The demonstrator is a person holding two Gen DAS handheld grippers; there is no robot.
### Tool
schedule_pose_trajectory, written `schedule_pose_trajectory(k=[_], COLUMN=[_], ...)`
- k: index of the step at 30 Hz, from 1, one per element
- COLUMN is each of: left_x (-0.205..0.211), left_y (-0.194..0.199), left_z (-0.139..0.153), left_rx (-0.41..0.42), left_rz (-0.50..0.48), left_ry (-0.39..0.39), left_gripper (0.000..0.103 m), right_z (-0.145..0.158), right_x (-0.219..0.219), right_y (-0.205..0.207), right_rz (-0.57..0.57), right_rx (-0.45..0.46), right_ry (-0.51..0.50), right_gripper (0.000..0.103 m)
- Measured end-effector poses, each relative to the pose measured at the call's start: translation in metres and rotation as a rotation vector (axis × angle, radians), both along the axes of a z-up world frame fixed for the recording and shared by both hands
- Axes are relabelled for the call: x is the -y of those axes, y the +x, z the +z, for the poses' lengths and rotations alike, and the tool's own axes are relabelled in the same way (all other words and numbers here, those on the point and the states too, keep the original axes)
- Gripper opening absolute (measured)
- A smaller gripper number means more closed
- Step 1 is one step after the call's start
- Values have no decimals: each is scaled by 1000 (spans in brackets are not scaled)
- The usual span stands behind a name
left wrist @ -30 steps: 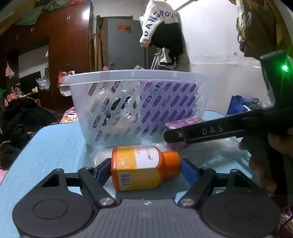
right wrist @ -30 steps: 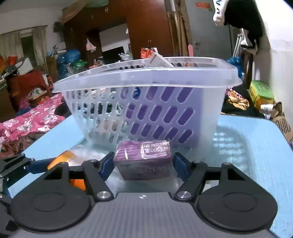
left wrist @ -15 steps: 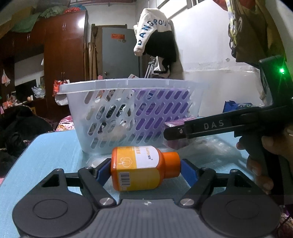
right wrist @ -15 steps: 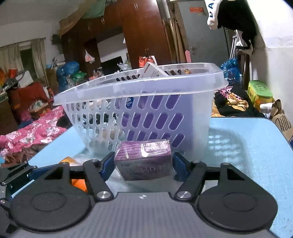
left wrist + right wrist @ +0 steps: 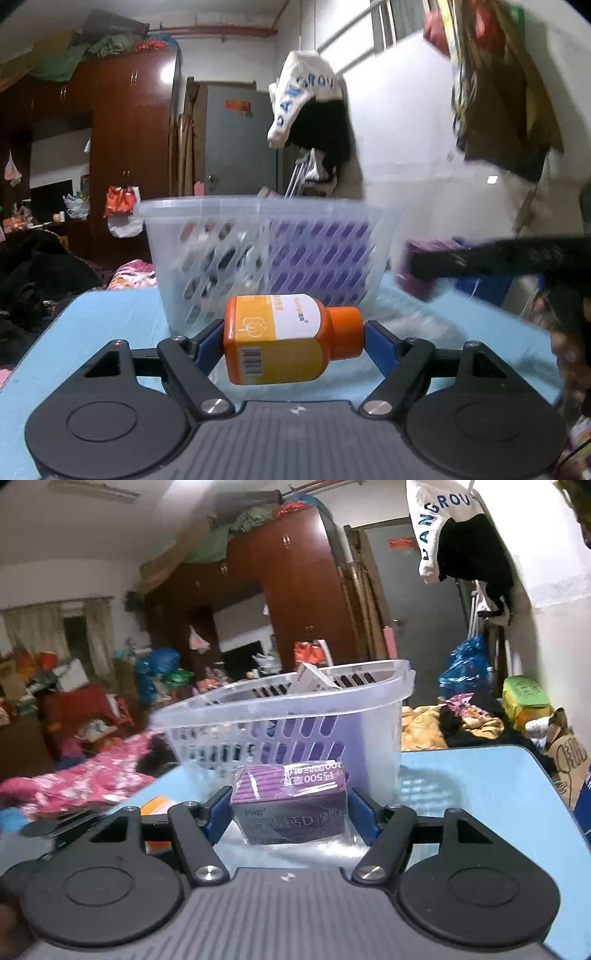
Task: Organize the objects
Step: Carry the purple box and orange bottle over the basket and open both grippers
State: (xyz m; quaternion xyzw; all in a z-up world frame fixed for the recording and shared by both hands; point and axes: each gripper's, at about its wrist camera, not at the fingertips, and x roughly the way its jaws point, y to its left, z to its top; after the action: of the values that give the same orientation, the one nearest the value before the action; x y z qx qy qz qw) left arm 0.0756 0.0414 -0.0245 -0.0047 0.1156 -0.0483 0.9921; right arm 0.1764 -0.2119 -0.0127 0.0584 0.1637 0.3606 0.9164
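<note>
While clamped end to end in left tool (image 5: 293,338), treat orange bottle (image 5: 280,338) as rigid, slick, light; right tool (image 5: 290,808) pinches stiff purple box (image 5: 291,801) sidewise, near basket (image 5: 288,716).

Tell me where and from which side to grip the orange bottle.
Grip the orange bottle end to end, base on one pad and cap on the other. It lies sideways with its cap to the right, so come in level from its front, as the left gripper holds it now.

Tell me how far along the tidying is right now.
Done: some packages already sit in the basket. In hand: the left claw grips the orange bottle and the right claw the purple box, both in front of the basket. Left: dropping both in.
</note>
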Motion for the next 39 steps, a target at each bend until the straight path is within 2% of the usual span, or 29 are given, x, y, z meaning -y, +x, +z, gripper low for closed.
schedule_pose_trajectory(k=[3,5,8,10,11,13,16,18,23,26,28,31,33,35,39], left_x=[-5,-11,-22,-31,-35,-44,-53,-57,-70,-76,-78,-82,-81,-83,-88], left_y=[-11,-10,15,43,60,96,130,142,156,160,155,132,112,84,44], left_z=[27,53,95,119,128,136,133,129,117,113,112,112,109,96,51], left_rx=[62,80,89,67,48,-27,-100,-119,-151,-146,-131,-85,-56,-34,-110], left_rz=[-13,-17,15,17,34,68,79,100,99,102,103,102,93,68,39], left_ry=[-20,-24,-16,-25,-17,-28,-44,-38,-80,-93,-101,-110,-103,-92,-45], left_gripper=[82,82,82,82,82,82,82,82,83,93,96,96,96,101,102], right_z=[16,37,72,94,102,112,113,110,98,94,93,92,92,88,60], right_x=[18,23,8,-12,-21,-41,-64,-72,-82,-81,-72,-61,-50,-35,-1], right_y=[-16,-20,-19,0,16,55,103,120,143,144,138,126,113,96,60], right_rz=[12,38,33,7,2,-7,-32,-32,-62,-60,-87,-89,-70,-67,-39], right_rx=[39,83,222,283,278,205,101,66,21,24,30,44,37,42,25], right_ry=[50,88,63,22,-1,-36,-58,-49,-63,-81,-96,-53,-28,-12,21], right_gripper=[69,69,69,70,70,70,70,70,70,75,89,101,103,103,103])
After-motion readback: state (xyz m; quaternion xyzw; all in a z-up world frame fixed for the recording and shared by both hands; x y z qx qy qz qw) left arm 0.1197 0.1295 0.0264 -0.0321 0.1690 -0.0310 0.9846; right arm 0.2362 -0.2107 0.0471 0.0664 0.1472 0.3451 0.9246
